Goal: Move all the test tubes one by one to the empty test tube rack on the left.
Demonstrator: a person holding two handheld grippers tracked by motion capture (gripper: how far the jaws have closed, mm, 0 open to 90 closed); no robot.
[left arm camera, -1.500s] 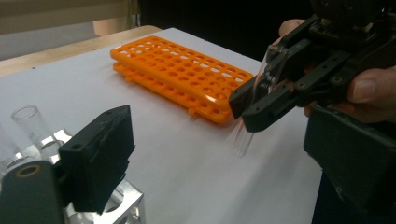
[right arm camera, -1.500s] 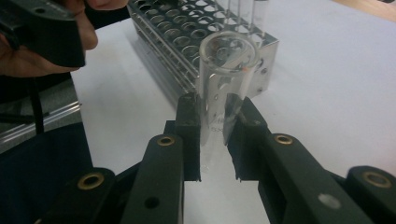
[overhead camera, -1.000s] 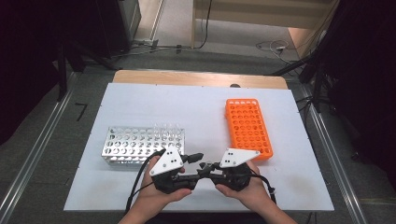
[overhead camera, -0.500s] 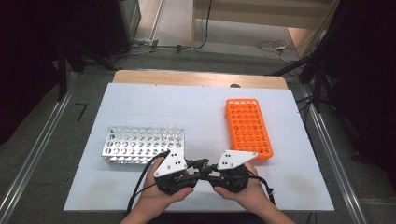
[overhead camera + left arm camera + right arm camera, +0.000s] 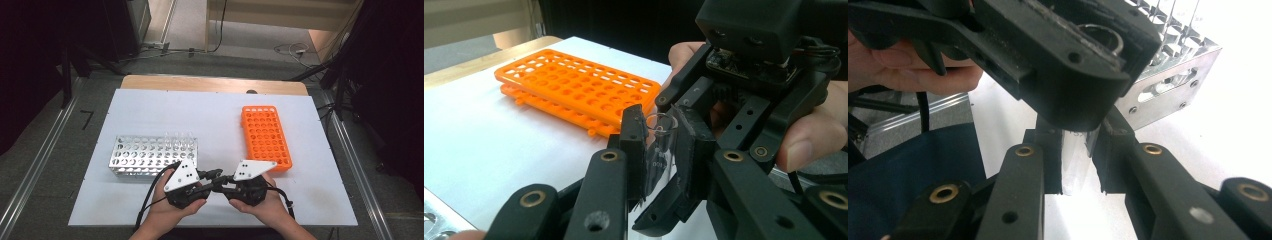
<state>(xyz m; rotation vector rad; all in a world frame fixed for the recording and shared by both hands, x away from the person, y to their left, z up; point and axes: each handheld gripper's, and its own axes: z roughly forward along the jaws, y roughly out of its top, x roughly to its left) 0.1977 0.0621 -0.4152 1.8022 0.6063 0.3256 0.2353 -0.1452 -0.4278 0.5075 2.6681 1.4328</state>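
Near the desk's [image 5: 150, 107] front edge, both grippers clamp one clear glass test tube [image 5: 663, 145].
Left to right: the silver metal tube rack [image 5: 150, 155], the left gripper [image 5: 210, 181] just closed on the tube, the right gripper [image 5: 216, 185] gripping it too, likely a handover toward the orange plastic rack [image 5: 265, 137].

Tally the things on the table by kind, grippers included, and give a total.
Orange tube rack: 1
Metal tube rack: 1
Clear tube clamped between both grippers: 1
Grippers, left gripper and right gripper: 2
Total: 5
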